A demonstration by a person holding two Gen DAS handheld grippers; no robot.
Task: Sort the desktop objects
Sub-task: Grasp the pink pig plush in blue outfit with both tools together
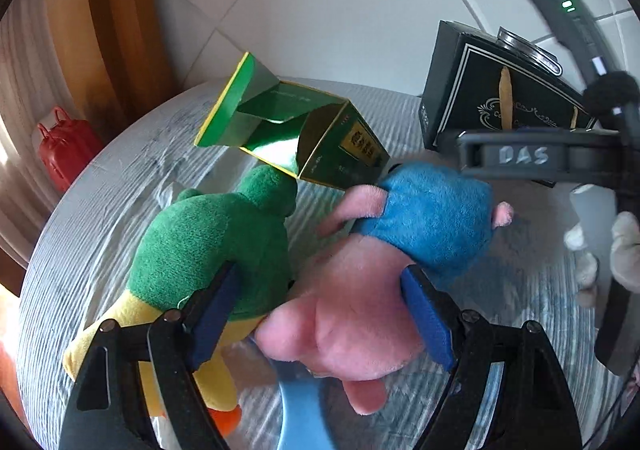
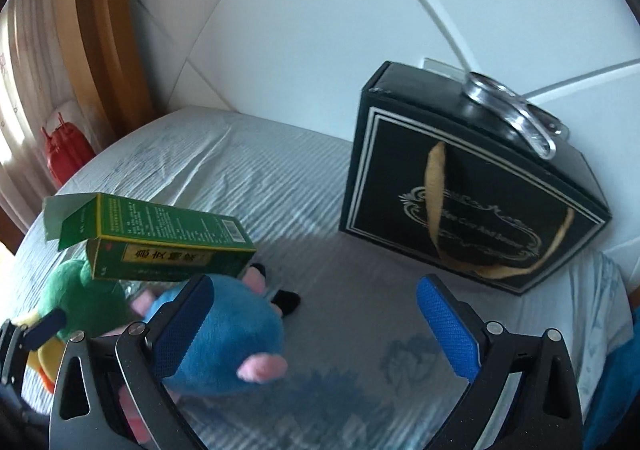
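Sorting is judged barely begun: all items are still heaped together on the striped worktop [image 2: 280, 186], none set apart. Listed: green toy [image 1: 208, 242]; pink toy [image 1: 360, 322] in a blue garment; green carton [image 1: 320, 146], flap open, propped across both toys; black box [image 2: 460, 190] upright at 1 o'clock, a metal item [image 2: 516, 118] lying on its top. Left tool [image 1: 320, 314]: jaws wide, nothing gripped; the pink toy is seen between the pads, the green toy behind the pad at 9 o'clock. Right tool [image 2: 320, 330]: jaws wide, empty; the blue garment is overlapped by its 9 o'clock pad, bare cloth lying between the pads.
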